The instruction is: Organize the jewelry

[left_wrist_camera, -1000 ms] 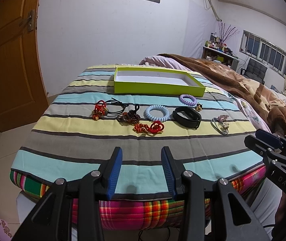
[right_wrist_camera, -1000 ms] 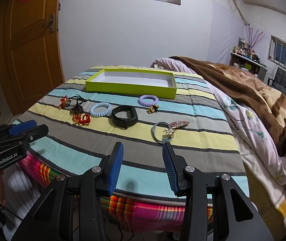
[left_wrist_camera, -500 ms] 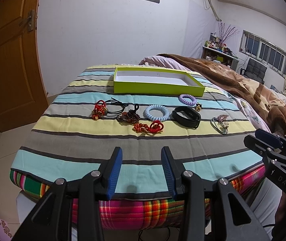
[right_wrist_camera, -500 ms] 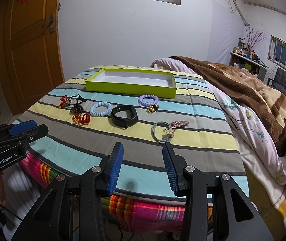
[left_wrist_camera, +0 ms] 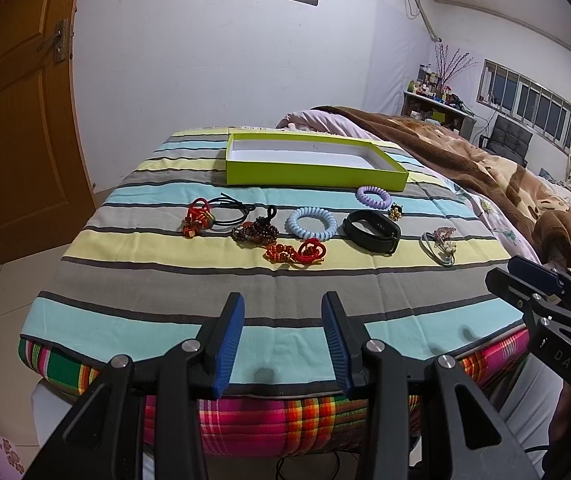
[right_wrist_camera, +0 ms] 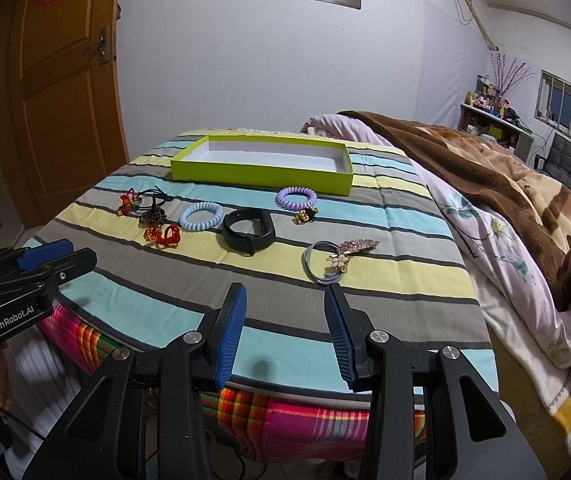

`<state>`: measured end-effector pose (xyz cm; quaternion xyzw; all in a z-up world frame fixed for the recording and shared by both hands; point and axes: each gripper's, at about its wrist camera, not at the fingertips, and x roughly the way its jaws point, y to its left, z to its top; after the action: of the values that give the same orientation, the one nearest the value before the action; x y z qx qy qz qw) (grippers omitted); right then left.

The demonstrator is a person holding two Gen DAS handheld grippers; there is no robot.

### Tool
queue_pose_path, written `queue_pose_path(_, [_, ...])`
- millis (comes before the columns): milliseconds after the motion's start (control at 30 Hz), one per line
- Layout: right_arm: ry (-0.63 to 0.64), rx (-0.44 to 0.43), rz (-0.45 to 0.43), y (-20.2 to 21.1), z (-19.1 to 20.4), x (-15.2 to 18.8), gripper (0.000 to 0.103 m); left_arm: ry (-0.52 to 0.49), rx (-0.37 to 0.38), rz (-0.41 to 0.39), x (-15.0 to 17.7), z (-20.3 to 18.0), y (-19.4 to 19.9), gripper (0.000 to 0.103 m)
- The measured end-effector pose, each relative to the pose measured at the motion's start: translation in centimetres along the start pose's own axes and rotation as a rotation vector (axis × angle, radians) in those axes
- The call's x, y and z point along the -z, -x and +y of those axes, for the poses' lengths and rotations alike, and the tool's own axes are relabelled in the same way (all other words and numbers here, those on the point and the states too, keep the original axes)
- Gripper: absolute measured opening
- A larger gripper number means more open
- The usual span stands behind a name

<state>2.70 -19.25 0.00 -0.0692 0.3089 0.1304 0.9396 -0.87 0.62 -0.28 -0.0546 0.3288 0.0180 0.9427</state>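
Note:
An empty lime-green tray [left_wrist_camera: 313,172] [right_wrist_camera: 261,174] stands at the far side of the striped bedcover. In front of it lie several pieces: a red knot charm with black cord [left_wrist_camera: 199,216], dark beads [left_wrist_camera: 255,232], a red bracelet [left_wrist_camera: 297,254], a light blue coil band [left_wrist_camera: 311,222] [right_wrist_camera: 201,216], a black wristband [left_wrist_camera: 371,232] [right_wrist_camera: 248,230], a purple coil band [left_wrist_camera: 373,197] [right_wrist_camera: 296,197], a gold charm [right_wrist_camera: 305,215], and a grey hair tie with flower clip [left_wrist_camera: 441,246] [right_wrist_camera: 339,258]. My left gripper [left_wrist_camera: 281,340] and right gripper [right_wrist_camera: 283,332] are open and empty, above the near edge.
The striped cover [left_wrist_camera: 165,280] drapes over a plaid sheet at the near edge. A brown blanket [right_wrist_camera: 525,184] lies on the bed to the right. A wooden door [left_wrist_camera: 13,120] is at the left. Each gripper shows at the side of the other's view.

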Motion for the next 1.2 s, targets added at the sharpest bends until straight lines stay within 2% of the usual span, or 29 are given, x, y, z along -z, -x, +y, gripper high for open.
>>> queue_pose_path(367, [-0.008,0.003,0.007,-0.7,-0.3,0.0,0.042,-0.004,0.015,0.008,-0.1,-0.2,-0.6,0.042])
queue_pose_path(567, [-0.03,0.024,0.027,-2.1,-1.5,-0.4,0.042,0.001,0.002,0.013,-1.1,0.3,-2.0,0.042])
queue_pose_path(800, [-0.104,-0.002,0.073,-4.6,-3.9,-1.2,0.042,0.009,0.005,0.035,-2.6,0.8,-4.3,0.042])
queue_pose_path(1200, [-0.194,-0.024,0.129,-9.1,-6.5,-2.9,0.041,-0.016,0.079,0.049,-4.3,-0.5,-7.0,0.042])
